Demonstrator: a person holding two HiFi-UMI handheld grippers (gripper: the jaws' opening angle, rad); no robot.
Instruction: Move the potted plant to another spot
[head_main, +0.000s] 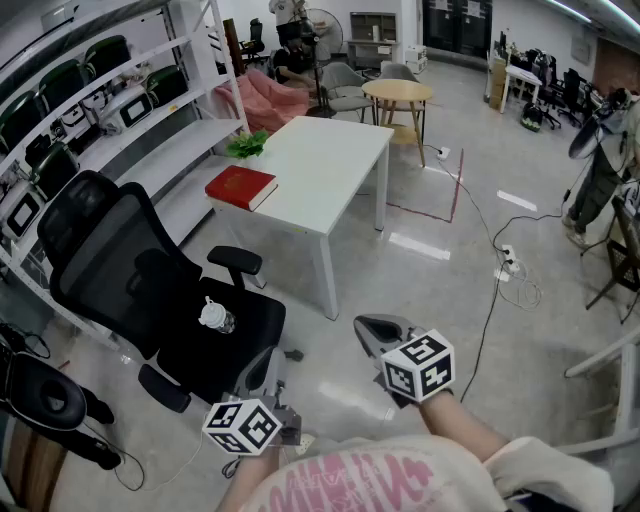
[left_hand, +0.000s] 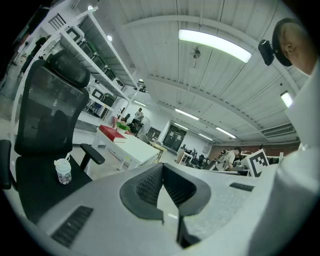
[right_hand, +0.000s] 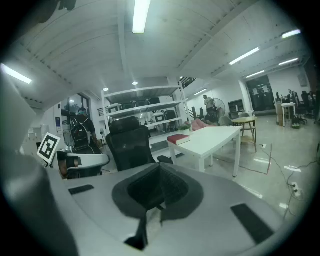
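Left gripper (left_hand: 162, 167): pale grey moulded shell, dark ribbed pads (left_hand: 147, 185) set in a dark oval recess, black slots (left_hand: 72, 225) on the housing, white cube (head_main: 243, 427) printed with black square markers. Right gripper (right_hand: 160, 169): same grey shell, dark recess, black slots and marker cube (head_main: 418, 367). Person: cream top (head_main: 400, 485) with pink lettering (head_main: 345, 472), loose cream sleeve (head_main: 545, 470).

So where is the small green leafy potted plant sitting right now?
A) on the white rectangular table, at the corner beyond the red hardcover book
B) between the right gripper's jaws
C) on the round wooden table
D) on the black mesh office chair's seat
A: the head view shows the potted plant at the white table's far left corner, just past the red book.
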